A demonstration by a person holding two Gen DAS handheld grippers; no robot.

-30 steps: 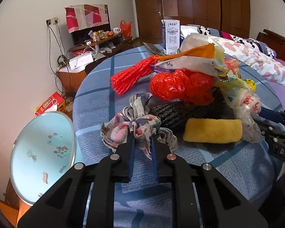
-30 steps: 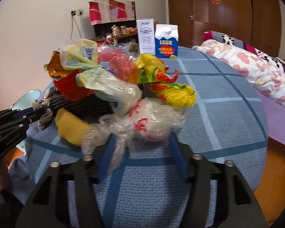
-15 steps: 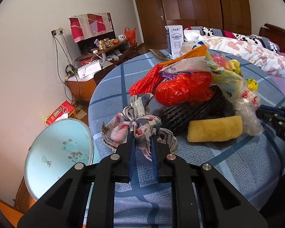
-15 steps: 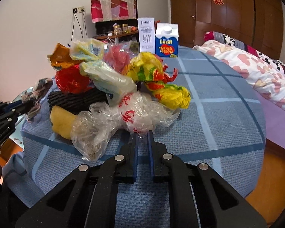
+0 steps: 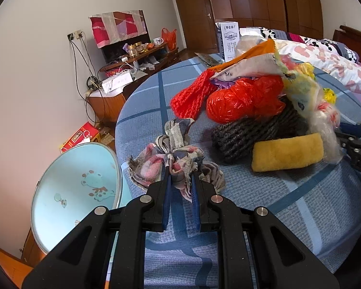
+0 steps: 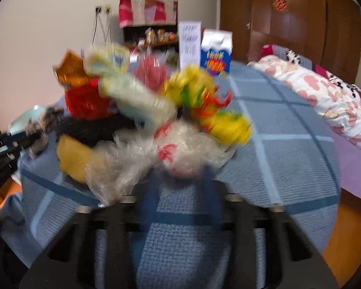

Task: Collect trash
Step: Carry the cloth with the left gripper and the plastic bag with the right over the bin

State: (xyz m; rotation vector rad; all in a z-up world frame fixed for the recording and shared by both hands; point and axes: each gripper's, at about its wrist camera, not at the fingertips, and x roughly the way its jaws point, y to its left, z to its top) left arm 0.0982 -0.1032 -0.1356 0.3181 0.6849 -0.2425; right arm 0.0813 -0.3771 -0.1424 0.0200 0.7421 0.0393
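Left gripper (image 5: 179, 180) is clamped on the crumpled patterned fabric rag (image 5: 173, 161) at 9 o'clock of the trash pile, prob to drag it off. Right gripper (image 6: 180, 180) jaws are opening w/ the clear crinkly plastic bag (image 6: 142, 159) btwn them, prob regripping.

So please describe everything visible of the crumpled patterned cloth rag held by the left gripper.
The crumpled patterned cloth rag is thin woven fabric in pink, grey and blue, frayed at its edges. It lies bunched on the blue checked tablecloth, apart from the black net beside it. The left gripper is shut on its near fold, both blue pads pressing it.
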